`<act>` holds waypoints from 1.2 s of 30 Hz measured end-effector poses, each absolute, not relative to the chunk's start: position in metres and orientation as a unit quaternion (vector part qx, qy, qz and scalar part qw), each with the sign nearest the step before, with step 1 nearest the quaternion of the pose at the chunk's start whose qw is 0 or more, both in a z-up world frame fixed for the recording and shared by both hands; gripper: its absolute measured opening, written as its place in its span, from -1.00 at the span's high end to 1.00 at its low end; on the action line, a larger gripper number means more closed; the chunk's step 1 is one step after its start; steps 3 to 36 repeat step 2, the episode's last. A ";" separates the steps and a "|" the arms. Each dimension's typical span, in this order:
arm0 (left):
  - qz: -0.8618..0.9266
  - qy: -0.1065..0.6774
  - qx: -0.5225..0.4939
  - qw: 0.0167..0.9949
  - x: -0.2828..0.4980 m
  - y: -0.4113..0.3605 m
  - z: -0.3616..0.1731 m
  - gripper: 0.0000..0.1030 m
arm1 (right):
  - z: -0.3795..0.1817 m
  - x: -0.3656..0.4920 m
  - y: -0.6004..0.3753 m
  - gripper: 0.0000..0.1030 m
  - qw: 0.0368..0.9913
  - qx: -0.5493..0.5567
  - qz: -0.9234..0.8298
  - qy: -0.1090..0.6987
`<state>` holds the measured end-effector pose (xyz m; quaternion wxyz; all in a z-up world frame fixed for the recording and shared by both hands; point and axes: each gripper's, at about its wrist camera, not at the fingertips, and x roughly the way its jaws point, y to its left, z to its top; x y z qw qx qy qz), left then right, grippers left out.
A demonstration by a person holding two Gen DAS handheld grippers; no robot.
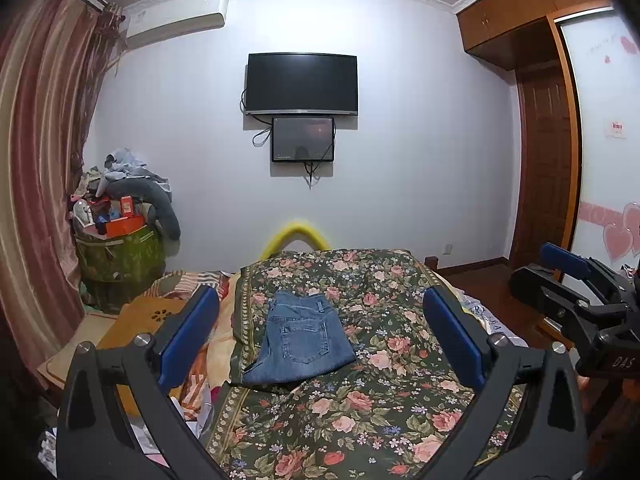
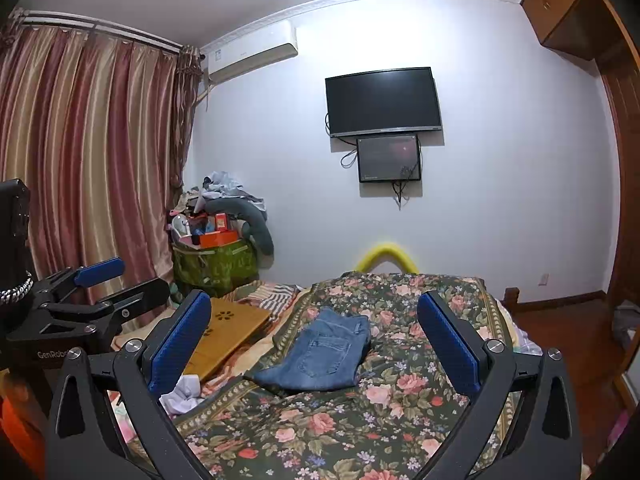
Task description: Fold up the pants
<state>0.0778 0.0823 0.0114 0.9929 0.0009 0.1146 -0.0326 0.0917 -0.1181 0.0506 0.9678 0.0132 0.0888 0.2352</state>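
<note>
A pair of blue jeans (image 1: 302, 340) lies folded into a compact packet on the dark floral bedspread (image 1: 360, 412), back pocket up. It also shows in the right wrist view (image 2: 320, 356). My left gripper (image 1: 320, 336) is open and empty, held above the bed short of the jeans. My right gripper (image 2: 316, 344) is open and empty too, raised at about the same height to the right. The right gripper shows at the right edge of the left wrist view (image 1: 576, 292); the left gripper shows at the left of the right wrist view (image 2: 92, 292).
A wooden lap board (image 2: 228, 328) lies left of the bedspread. A green bin (image 1: 120, 256) heaped with clothes and boxes stands by the curtain (image 1: 36, 200). A TV (image 1: 302, 84) hangs on the far wall. A wardrobe (image 1: 560, 160) stands right.
</note>
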 end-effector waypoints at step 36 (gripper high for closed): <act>-0.036 0.117 0.000 0.992 0.079 0.083 0.010 -1.00 | 0.050 0.092 -0.117 -0.99 0.968 0.013 0.234 0.090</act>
